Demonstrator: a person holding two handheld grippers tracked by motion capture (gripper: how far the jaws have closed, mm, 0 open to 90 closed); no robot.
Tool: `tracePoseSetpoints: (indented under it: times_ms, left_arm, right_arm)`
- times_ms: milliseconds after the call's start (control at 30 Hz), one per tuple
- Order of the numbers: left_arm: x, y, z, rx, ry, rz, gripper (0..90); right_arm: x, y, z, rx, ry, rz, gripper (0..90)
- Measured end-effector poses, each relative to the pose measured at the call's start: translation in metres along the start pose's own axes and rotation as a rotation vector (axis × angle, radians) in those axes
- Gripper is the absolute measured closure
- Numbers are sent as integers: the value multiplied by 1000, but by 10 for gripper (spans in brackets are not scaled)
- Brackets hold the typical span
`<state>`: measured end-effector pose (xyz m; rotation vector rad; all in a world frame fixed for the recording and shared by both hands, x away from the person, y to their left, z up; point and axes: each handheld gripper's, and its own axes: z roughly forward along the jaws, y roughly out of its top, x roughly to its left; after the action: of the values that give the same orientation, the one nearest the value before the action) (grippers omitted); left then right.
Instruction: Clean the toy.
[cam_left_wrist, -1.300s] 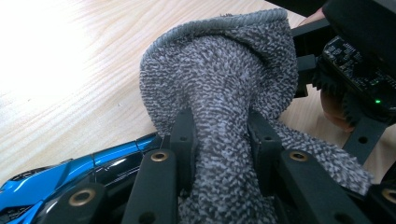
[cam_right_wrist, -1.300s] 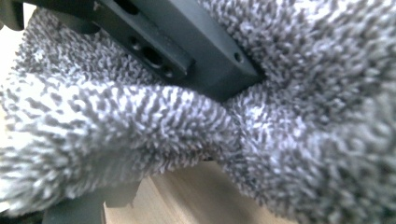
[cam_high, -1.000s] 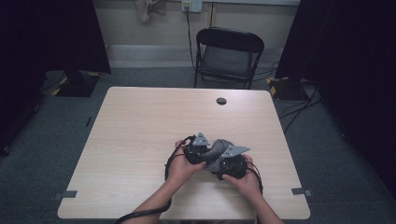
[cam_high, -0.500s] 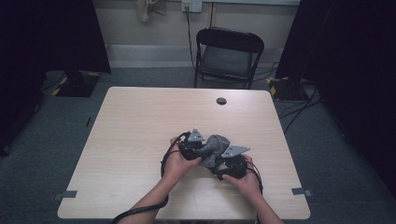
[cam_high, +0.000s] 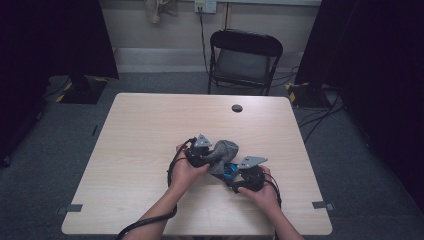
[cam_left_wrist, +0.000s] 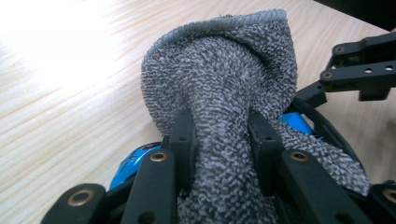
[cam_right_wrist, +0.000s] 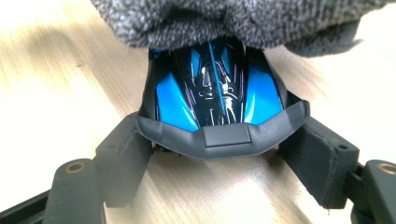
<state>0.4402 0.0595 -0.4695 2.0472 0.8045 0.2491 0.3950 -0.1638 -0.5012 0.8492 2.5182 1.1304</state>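
A grey terry cloth (cam_high: 223, 152) is bunched between my two grippers at the table's near middle. My left gripper (cam_high: 212, 157) is shut on a fold of the cloth (cam_left_wrist: 224, 70), both pads pinching it (cam_left_wrist: 219, 126). Under the cloth lies a glossy blue and black object (cam_high: 229, 173), shaped like a computer mouse. My right gripper (cam_high: 236, 176) grips this object (cam_right_wrist: 217, 88) by its sides at the near end (cam_right_wrist: 224, 140). The cloth (cam_right_wrist: 233, 18) drapes over the object's far end. A blue edge of the object (cam_left_wrist: 130, 163) shows beside the left jaws.
The wooden table (cam_high: 140, 140) has a small black round piece (cam_high: 237, 108) near its far edge. A black folding chair (cam_high: 245, 55) stands behind the table. Cables lie on the floor at the right, and dark curtains hang on both sides.
My left hand has drawn the cloth a little to the left and away from me across the blue object. The right hand has stayed put.
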Motion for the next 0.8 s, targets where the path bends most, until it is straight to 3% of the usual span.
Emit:
tracePoseSetpoints:
  times_ms: [800]
  left_arm:
    - [37, -16, -11, 14, 107, -66, 680]
  right_arm:
    - [0, 0, 0, -1, 0, 1, 256]
